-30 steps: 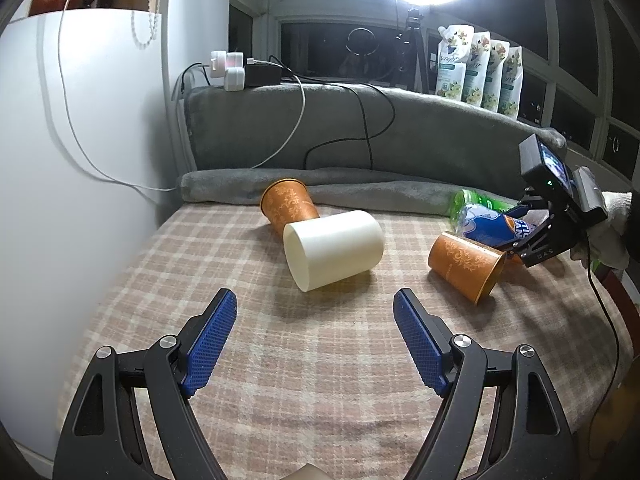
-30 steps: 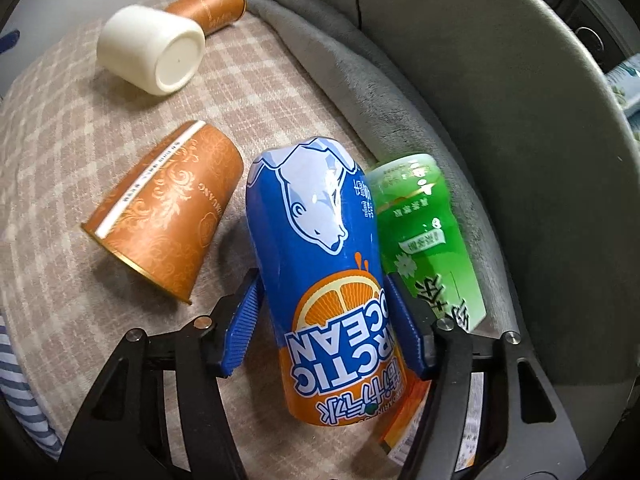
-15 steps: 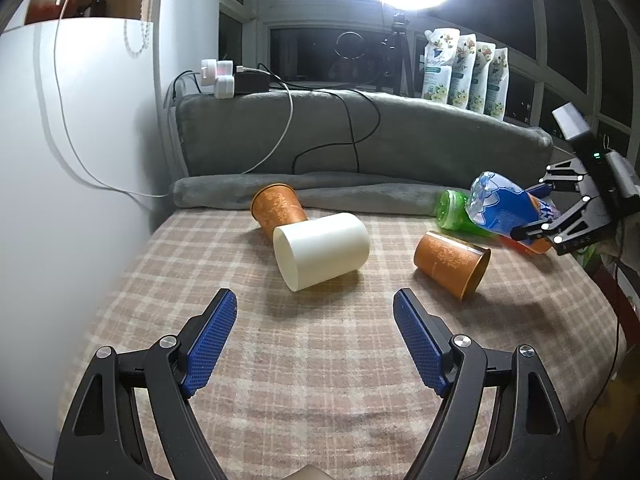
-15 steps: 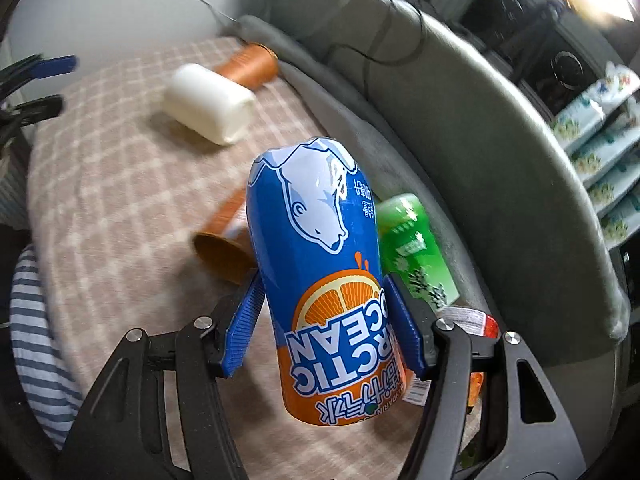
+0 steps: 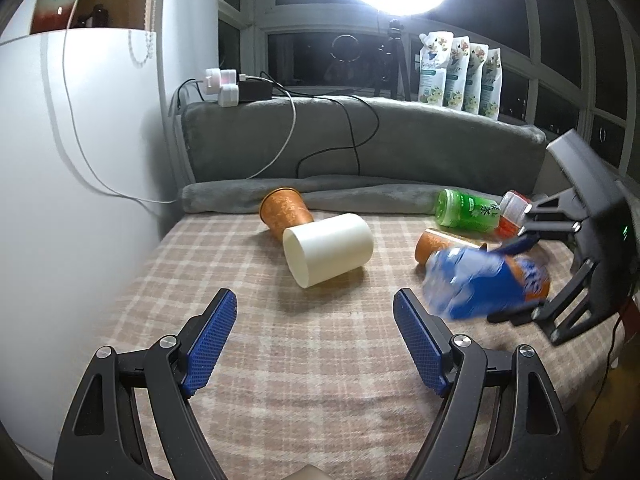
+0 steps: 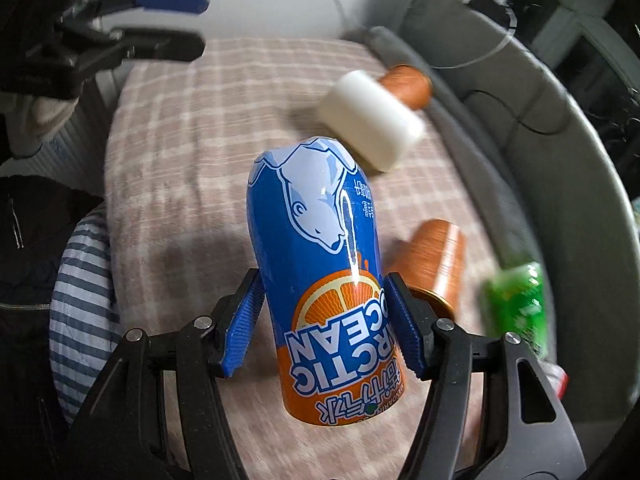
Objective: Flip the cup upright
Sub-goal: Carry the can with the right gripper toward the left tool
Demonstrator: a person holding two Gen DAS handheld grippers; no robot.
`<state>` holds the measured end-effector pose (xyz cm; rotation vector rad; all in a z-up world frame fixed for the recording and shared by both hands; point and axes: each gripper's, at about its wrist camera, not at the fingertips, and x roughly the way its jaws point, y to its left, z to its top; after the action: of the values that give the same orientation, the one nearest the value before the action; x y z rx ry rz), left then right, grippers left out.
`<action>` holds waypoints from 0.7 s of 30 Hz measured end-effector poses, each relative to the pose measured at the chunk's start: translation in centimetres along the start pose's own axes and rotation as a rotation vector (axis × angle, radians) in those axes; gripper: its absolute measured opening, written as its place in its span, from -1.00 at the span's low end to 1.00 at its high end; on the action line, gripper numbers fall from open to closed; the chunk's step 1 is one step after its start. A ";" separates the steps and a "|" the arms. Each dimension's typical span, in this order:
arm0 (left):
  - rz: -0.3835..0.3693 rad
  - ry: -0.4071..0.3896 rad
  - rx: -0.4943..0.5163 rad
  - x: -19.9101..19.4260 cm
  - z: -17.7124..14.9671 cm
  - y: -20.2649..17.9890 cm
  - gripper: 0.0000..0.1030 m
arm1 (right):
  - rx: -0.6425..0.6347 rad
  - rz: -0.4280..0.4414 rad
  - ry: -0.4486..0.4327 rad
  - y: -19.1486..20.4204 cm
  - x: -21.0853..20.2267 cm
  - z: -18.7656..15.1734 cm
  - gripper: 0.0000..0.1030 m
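My right gripper (image 6: 322, 320) is shut on a blue and orange Arctic Ocean can-shaped cup (image 6: 320, 276) and holds it in the air above the checked cloth (image 6: 192, 152). In the left wrist view the cup (image 5: 480, 284) is blurred, lying roughly level at the right, with the right gripper (image 5: 516, 280) around it. My left gripper (image 5: 314, 336) is open and empty, low over the cloth, and shows in the right wrist view (image 6: 160, 24). A white cup (image 5: 328, 250) lies on its side ahead of it.
Two orange paper cups lie on their sides, one (image 5: 284, 212) behind the white cup and one (image 5: 436, 242) at the right. A green bottle (image 5: 468, 214) and a red-labelled one (image 5: 514, 216) lie by the grey cushion (image 5: 360, 148). A white wall (image 5: 60, 200) is at the left.
My right gripper has lifted the blue cup off the cloth near the green bottle and swung it forward and toward the left gripper, over the middle of the cloth. The left gripper has barely moved.
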<state>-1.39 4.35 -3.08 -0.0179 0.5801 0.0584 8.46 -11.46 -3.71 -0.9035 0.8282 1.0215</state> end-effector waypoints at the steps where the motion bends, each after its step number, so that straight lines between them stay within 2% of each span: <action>1: 0.003 0.000 0.001 -0.1 0.0 0.1 0.57 | -0.009 0.011 0.002 0.1 0.6 0.0 0.24; 7: 0.010 0.007 0.028 -0.4 -0.1 0.5 0.57 | -0.050 0.063 0.021 2.2 2.6 0.5 0.27; 12: -0.014 0.023 0.049 -0.1 0.0 0.5 0.57 | -0.050 0.082 0.023 2.6 3.5 0.5 0.31; 18: -0.056 0.046 0.086 0.5 0.2 -0.2 0.57 | -0.022 0.064 0.006 2.0 3.1 0.4 0.36; 21: -0.077 0.047 0.135 0.6 0.4 -1.0 0.57 | 0.022 0.073 -0.031 1.5 1.9 0.1 0.49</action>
<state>-0.56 3.37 -3.09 0.0895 0.6283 -0.0557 7.68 -10.31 -5.72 -0.8416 0.8503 1.0854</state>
